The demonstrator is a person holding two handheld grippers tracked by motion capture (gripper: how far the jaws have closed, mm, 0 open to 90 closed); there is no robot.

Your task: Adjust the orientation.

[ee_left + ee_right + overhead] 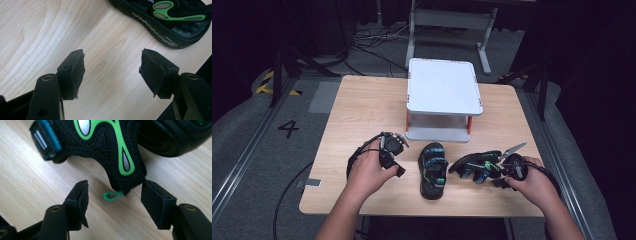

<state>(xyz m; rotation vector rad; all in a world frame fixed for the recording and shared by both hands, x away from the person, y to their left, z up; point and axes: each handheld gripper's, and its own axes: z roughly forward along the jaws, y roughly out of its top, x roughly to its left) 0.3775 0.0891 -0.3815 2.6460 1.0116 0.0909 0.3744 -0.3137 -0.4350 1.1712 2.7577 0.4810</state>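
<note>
two sandals, both tongs apart

right tongs (113, 195) gape at the strap of the right sandal (477, 166), pads not pressing. left tongs (111, 72) stand apart over bare desk (362, 107), just left of the middle sandal (433, 170), which lies in front of the white shelf (443, 86).

A lab or studio set up for recording.
A small wooden table (362, 110) stands alone on grey carpet, ringed by dark curtains, with metal floor rails (242, 160), loose cables (372, 45), yellow-black hazard tape (264, 82) and a taped number 4 (288, 128) marking the station; a metal frame stand (449, 22) sits behind.
</note>
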